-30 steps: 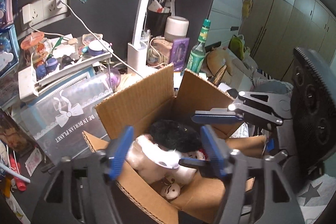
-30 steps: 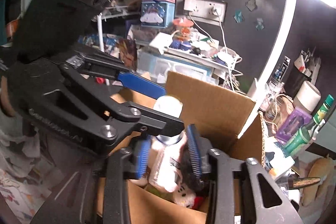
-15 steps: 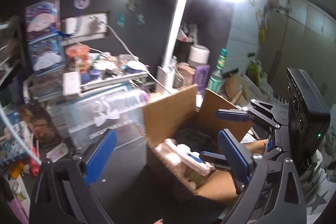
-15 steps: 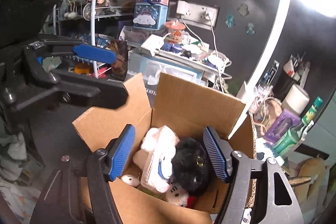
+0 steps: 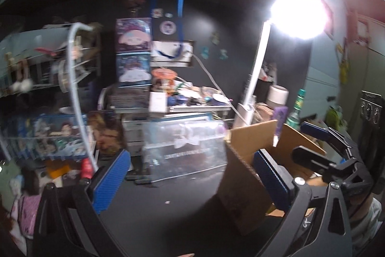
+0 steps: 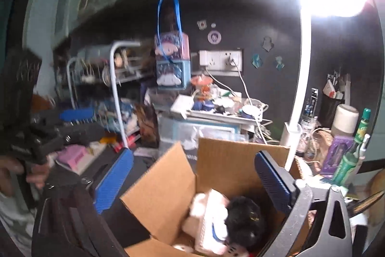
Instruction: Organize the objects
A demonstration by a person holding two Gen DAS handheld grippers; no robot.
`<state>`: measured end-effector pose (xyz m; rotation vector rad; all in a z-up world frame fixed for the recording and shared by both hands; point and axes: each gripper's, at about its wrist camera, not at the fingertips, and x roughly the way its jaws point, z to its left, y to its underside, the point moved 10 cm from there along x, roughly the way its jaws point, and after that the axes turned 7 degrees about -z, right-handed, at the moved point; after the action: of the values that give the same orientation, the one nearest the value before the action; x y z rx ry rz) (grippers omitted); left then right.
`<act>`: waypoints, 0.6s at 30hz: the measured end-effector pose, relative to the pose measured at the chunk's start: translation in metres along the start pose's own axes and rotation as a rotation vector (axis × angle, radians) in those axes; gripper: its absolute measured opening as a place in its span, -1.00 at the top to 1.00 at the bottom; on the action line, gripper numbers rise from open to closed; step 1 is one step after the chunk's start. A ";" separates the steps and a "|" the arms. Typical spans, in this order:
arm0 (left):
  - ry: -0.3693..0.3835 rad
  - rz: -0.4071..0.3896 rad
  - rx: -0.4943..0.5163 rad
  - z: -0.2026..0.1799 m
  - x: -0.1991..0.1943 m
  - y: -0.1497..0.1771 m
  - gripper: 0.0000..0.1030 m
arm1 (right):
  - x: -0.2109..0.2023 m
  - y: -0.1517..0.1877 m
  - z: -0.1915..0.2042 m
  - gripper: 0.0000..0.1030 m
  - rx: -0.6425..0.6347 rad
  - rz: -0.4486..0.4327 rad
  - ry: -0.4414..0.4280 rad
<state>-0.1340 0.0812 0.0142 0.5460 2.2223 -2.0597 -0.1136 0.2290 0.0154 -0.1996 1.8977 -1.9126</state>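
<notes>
- Left gripper [image 5: 192,178]: jaws have just been opening and now stand wide apart. Nothing lies between the blue pads; only dark tabletop [image 5: 168,204] shows below them.
- Right gripper [image 6: 192,181]: jaws have likewise just been opening and are spread wide, gripping nothing. They stand above the near part of the cardboard box [image 6: 231,155].
- Cardboard box: flaps up, on the dark tabletop, at the right of the left wrist view.
- Contents, per right wrist view: a black furry toy [image 6: 245,216] at the right, touching a white plush item [image 6: 209,211] to its left. Smaller white pieces lie at the near edge, too blurred to identify.
- A clear plastic case [image 5: 185,151] sits just left of the box.
- A white lamp post [image 6: 300,88] rises beyond the box's far right corner.
- A green bottle [image 6: 351,155] stands at far right.
</notes>
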 end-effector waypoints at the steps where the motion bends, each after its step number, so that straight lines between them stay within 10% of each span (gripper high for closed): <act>1: -0.012 -0.003 -0.003 0.003 -0.002 0.001 -0.98 | 0.001 -0.001 0.002 -1.00 0.006 -0.002 -0.010; 18: -0.061 -0.008 0.006 0.015 -0.010 0.008 -0.98 | 0.000 -0.001 0.012 -1.00 -0.003 0.002 -0.032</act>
<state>-0.1254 0.0649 0.0078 0.4695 2.1885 -2.0589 -0.1084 0.2177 0.0173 -0.2282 1.8800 -1.8942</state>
